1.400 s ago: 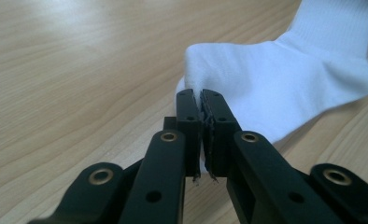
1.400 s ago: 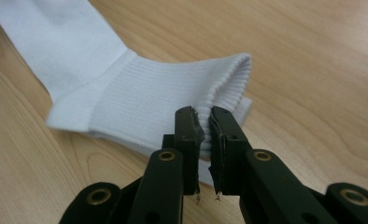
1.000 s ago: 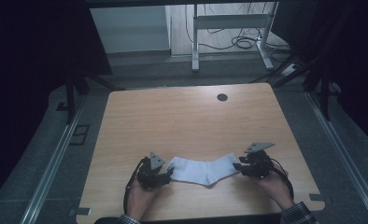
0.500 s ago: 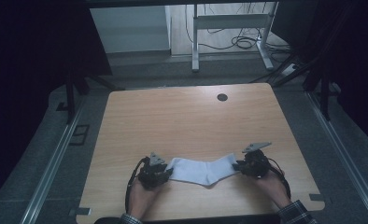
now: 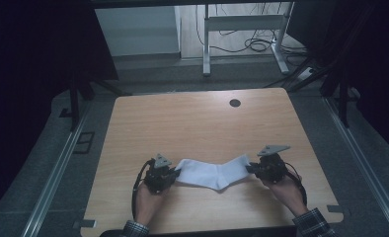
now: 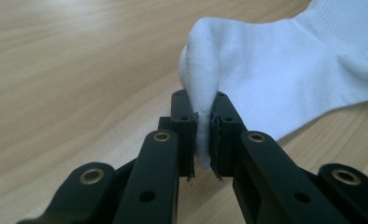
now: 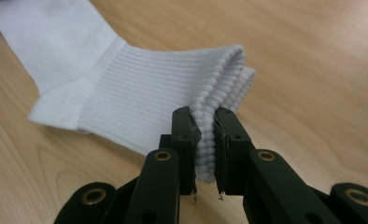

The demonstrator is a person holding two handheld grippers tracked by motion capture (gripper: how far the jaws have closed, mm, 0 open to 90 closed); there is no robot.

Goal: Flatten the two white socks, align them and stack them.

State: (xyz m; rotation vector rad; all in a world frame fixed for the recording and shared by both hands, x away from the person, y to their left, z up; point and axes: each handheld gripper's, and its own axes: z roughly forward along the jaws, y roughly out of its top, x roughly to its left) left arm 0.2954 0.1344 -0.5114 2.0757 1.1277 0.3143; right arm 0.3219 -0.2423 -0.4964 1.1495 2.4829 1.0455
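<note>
A white sock lies stretched across the near part of the wooden table, sagging a little in the middle. My left gripper is shut on its toe end, the cloth bunched between the black jaws. At the other end, my right gripper is shut on the ribbed cuff, which is pinched between its jaws. Both grippers sit low, close to the tabletop, each held by a hand coming in from the bottom edge.
A round cable hole sits near the table's far edge. Beyond the table stand a white desk frame and cables on the floor. Metal rails run along both sides of the table.
Both grippers keep their hold on the sock. The right gripper has shifted slightly outward and down, and the sock lies a little more stretched.
</note>
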